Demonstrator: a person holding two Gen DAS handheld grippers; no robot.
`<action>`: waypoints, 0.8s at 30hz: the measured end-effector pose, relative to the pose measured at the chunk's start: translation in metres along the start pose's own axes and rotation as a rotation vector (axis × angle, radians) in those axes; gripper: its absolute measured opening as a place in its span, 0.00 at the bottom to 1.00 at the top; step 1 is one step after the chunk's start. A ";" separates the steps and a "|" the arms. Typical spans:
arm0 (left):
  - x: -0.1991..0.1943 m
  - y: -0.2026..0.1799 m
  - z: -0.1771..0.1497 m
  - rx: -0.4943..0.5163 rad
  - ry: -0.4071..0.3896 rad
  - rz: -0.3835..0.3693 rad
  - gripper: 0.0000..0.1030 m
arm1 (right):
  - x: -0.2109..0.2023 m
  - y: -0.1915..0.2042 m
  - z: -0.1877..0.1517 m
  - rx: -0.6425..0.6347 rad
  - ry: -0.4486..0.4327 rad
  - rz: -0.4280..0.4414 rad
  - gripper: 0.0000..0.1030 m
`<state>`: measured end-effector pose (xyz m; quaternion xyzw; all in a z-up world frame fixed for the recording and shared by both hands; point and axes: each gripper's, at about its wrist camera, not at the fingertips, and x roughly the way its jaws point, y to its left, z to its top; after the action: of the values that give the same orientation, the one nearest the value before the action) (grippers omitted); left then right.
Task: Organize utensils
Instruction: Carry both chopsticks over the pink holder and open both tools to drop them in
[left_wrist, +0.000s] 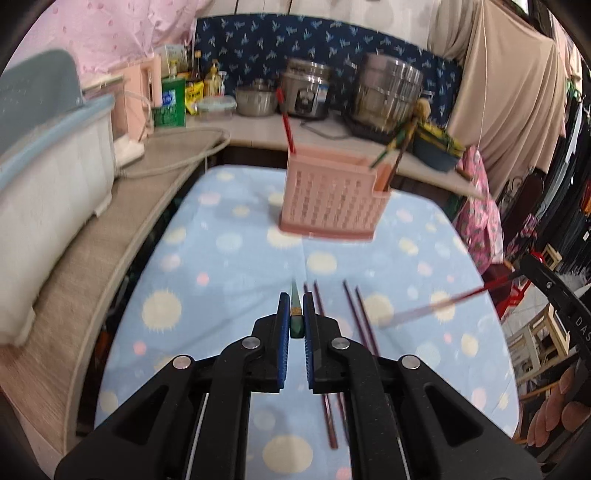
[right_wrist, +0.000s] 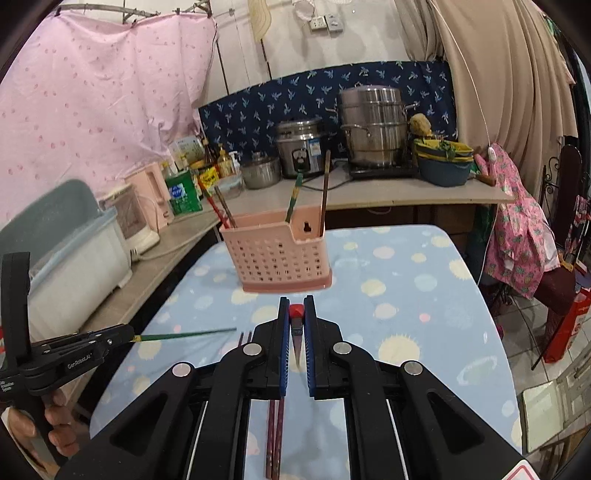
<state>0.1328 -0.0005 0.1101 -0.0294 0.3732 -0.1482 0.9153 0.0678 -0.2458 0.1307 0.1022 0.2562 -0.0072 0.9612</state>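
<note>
Both sets of jaws are clamped narrow, each on a single chopstick: the left gripper (left_wrist: 295, 314) pinches a green chopstick (left_wrist: 296, 314) at its thick end, and the right gripper (right_wrist: 295, 317) pinches a red chopstick (right_wrist: 296, 311) the same way. Seen from the right wrist, the green one sticks out sideways over the table (right_wrist: 461, 332), its tip free in the air. Ahead of both stands the pink basket (right_wrist: 275, 258) on the dotted cloth, with a wide section on the left already holding a couple of sticks and a narrow pocket on the right holding two more. More chopsticks (left_wrist: 360, 317) lie loose on the cloth just beside the left gripper, so the job looks only partly done. To drop these two well, I would tip each stick until its free tip points down, bring it over the open top of one section, and lower the tip past the rim before letting go. One at a time seems safer, since the two sticks cross paths near the basket. A nudge could slide or topple it; it looks light.
</note>
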 end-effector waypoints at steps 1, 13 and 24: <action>-0.002 -0.001 0.010 0.000 -0.014 -0.003 0.07 | 0.001 0.000 0.008 0.000 -0.013 0.001 0.07; -0.021 -0.010 0.147 -0.031 -0.189 -0.046 0.07 | 0.023 0.011 0.117 0.061 -0.180 0.096 0.07; -0.015 -0.028 0.242 -0.041 -0.411 -0.008 0.07 | 0.081 0.032 0.208 0.061 -0.280 0.112 0.07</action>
<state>0.2827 -0.0365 0.2987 -0.0792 0.1816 -0.1350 0.9708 0.2426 -0.2534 0.2731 0.1435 0.1131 0.0242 0.9829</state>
